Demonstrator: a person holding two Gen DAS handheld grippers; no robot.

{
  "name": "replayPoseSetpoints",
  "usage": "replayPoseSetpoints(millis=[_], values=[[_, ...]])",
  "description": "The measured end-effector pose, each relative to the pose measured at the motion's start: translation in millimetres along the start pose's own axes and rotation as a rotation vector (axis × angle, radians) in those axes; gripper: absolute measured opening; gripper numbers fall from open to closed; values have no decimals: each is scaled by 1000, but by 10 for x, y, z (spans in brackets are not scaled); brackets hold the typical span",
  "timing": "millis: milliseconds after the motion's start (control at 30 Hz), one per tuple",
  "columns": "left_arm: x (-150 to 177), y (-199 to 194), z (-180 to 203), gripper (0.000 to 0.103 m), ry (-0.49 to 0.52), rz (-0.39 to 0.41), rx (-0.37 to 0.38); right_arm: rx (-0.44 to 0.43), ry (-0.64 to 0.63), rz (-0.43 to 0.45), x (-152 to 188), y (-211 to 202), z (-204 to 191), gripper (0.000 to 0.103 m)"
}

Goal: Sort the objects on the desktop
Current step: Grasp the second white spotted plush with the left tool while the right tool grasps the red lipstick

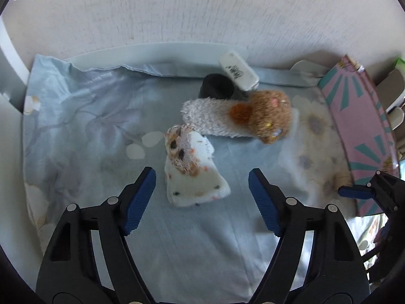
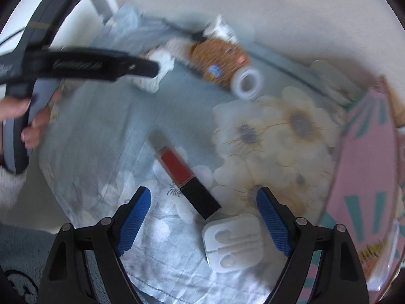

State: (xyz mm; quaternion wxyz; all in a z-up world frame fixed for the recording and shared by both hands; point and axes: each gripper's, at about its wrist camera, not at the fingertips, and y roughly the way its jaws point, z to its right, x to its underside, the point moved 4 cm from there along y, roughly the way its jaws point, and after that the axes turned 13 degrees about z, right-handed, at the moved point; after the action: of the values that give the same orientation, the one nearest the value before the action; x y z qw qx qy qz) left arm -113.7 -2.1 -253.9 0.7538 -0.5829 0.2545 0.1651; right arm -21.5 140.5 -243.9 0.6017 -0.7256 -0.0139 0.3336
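My left gripper (image 1: 202, 185) is open and empty, its jaws either side of a folded white spotted sock (image 1: 195, 174) on the blue floral cloth (image 1: 88, 126). Behind it lie a fuzzy white-and-brown sock (image 1: 238, 119), a black round object (image 1: 216, 87) and a white rectangular case (image 1: 239, 71). My right gripper (image 2: 203, 205) is open and empty, above a red-and-black lipstick tube (image 2: 189, 179) and a white earphone case (image 2: 233, 240). A white tape ring (image 2: 247, 82) lies by the brown sock (image 2: 217, 62) in the right wrist view.
A pink box with teal rays (image 1: 359, 126) stands along the right edge of the cloth; it also shows in the right wrist view (image 2: 364, 177). A white wall (image 1: 177, 12) backs the desk. The left gripper's body (image 2: 76, 65) crosses the right wrist view's upper left.
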Motion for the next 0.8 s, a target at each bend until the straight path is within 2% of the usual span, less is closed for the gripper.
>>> replayPoseSetpoints(millis=[67,133,200,233,267,367,400,467,800], values=[[16,54,8,72,11,4,-1,-9,-33,-19,25,99,-22,76],[22,91,9,65,28,12,-12,-18,-49,-25,34,163,-30,72],[25,132,11,53,38,4,-21,-30,-55,-27,31,221,-29,65],[34,150,6,49,40,0,-28,-34,-52,-30,27,243,-27,63],[42,160,1,43,39,-1,-29,-40,-48,-31,23,257,-28,57],[45,153,-13,36,43,13,-32,-58,-47,-24,3,277,-55,39],[41,150,-23,33,45,15,-33,-60,-54,-18,-5,271,-69,27],[37,136,-44,31,42,19,-28,-60,-64,-18,-17,271,-95,22],[10,-88,-203,30,-15,35,-43,-45,-11,-13,-45,193,-77,19]])
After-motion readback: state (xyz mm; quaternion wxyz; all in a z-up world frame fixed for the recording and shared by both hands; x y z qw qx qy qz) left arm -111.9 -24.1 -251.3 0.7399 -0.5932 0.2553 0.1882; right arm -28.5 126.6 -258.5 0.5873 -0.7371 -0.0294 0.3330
